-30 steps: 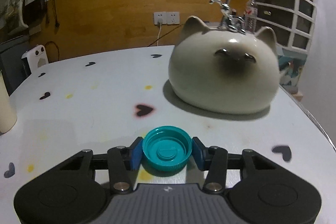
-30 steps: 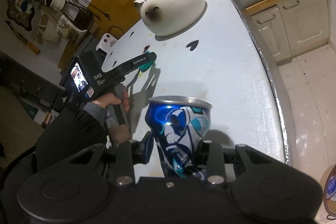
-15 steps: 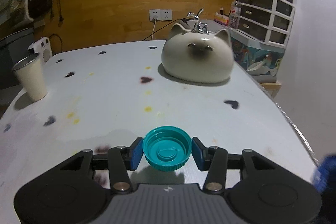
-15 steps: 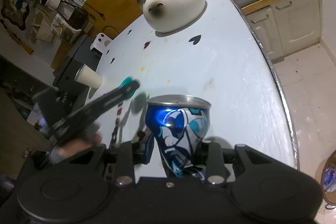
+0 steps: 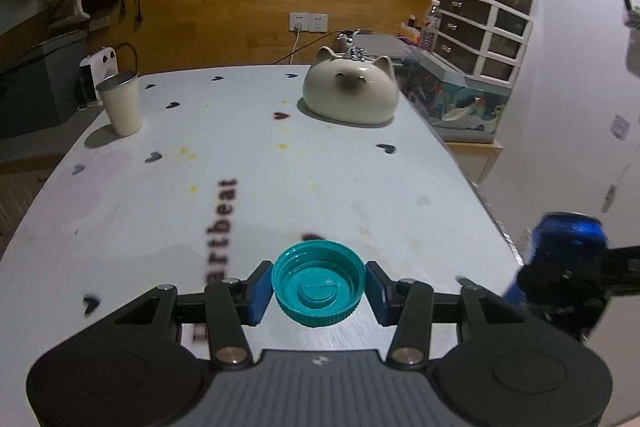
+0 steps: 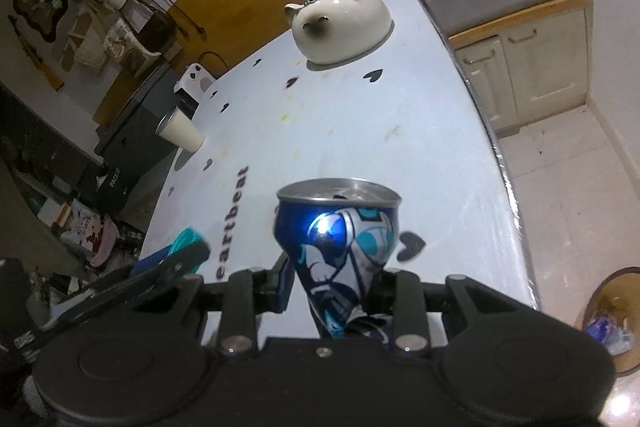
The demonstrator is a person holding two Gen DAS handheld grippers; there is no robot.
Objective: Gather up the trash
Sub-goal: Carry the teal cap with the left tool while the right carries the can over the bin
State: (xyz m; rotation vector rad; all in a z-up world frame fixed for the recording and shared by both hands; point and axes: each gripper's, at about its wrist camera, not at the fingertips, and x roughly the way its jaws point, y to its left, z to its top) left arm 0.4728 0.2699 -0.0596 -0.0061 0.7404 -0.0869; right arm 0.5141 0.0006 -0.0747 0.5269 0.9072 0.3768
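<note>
Left gripper (image 5: 319, 297) clamps the teal bottle cap (image 5: 319, 283) and right gripper (image 6: 334, 293) pinches the crushed blue can (image 6: 340, 247), both lifted above the worktop (image 6: 360, 131); carrying seems underway, and next each needs lowering over the bin (image 6: 612, 311) on the floor right of the worktop.

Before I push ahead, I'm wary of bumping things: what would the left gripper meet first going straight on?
Probably the bare white tabletop, since the left gripper, holding the teal cap, tilts downward; the cat-shaped ornament sits farther off.
</note>
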